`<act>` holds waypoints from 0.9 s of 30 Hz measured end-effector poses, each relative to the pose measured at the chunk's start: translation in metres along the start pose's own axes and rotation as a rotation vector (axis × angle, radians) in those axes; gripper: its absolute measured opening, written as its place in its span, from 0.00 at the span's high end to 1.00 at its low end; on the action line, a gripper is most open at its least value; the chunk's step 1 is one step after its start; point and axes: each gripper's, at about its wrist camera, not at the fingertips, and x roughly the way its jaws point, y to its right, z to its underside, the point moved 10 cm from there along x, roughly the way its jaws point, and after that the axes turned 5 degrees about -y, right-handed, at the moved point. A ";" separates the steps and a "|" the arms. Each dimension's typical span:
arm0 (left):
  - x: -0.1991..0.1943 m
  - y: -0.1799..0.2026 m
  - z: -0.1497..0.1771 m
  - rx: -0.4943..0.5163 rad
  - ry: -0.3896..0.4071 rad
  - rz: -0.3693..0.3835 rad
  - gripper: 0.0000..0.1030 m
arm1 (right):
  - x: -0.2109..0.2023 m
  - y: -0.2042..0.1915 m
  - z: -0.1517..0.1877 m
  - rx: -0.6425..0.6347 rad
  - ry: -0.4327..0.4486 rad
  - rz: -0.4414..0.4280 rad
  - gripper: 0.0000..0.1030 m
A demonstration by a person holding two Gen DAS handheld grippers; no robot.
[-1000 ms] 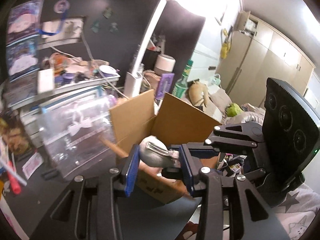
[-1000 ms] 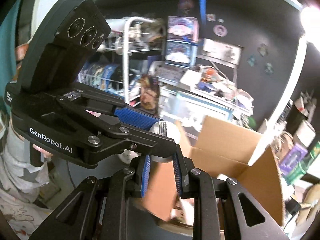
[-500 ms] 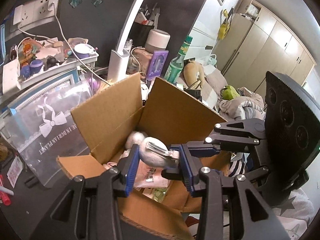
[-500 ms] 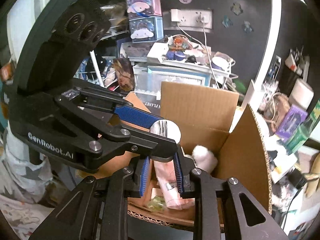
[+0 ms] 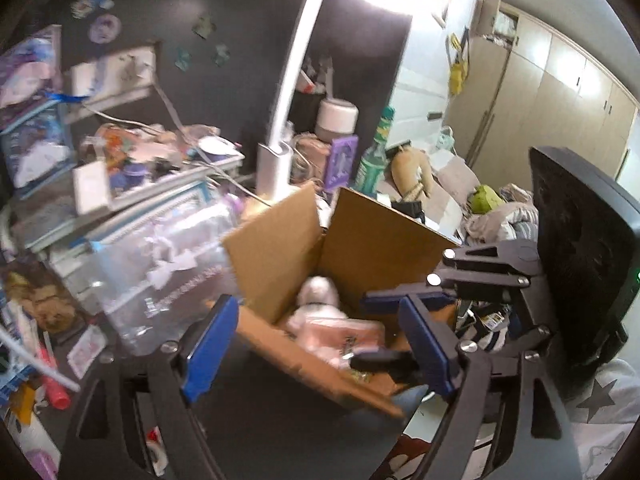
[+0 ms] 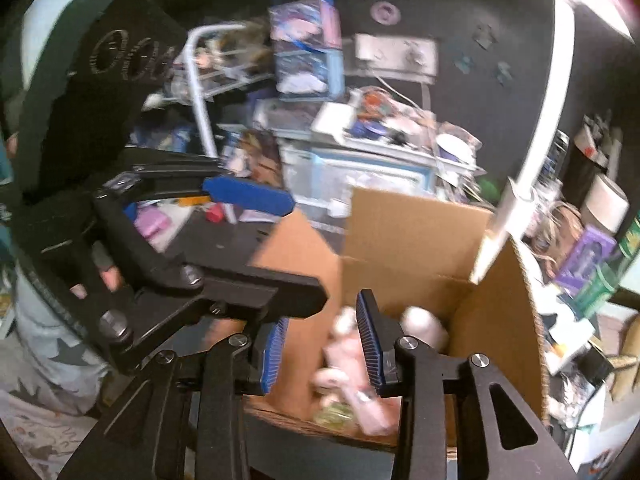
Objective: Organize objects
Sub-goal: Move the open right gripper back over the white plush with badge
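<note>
An open cardboard box [image 5: 360, 240] stands on the dark desk, also in the right wrist view [image 6: 416, 240]. Inside lie a pink packet [image 5: 340, 332] and a white fluffy item [image 5: 318, 290]; they show blurred in the right wrist view [image 6: 352, 376]. My left gripper [image 5: 316, 344] is open and empty just in front of the box. My right gripper [image 6: 324, 348] is open and empty over the box's near edge. The other gripper's body crosses each view. The silver object held earlier is not in sight.
A clear plastic bag [image 5: 168, 264] leans left of the box. Cluttered shelves [image 5: 120, 168] stand behind. A white lamp post [image 5: 280, 120], a green bottle [image 5: 374, 160] and a purple box [image 5: 340, 162] stand at the back. A red marker [image 5: 54, 388] lies at the left.
Both grippers have opened and let go of the silver object they held over the box. Both have pulled back slightly from the box.
</note>
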 end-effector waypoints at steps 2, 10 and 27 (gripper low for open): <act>-0.018 -0.012 0.007 -0.012 0.033 -0.034 0.20 | -0.001 -0.019 -0.004 -0.036 0.023 -0.024 0.71; -0.069 -0.077 0.066 -0.123 0.132 -0.198 0.10 | 0.024 -0.125 -0.010 -0.200 0.025 -0.197 0.68; -0.054 -0.168 0.202 -0.415 0.063 -0.265 0.10 | 0.219 -0.111 0.029 -0.117 -0.198 0.006 0.37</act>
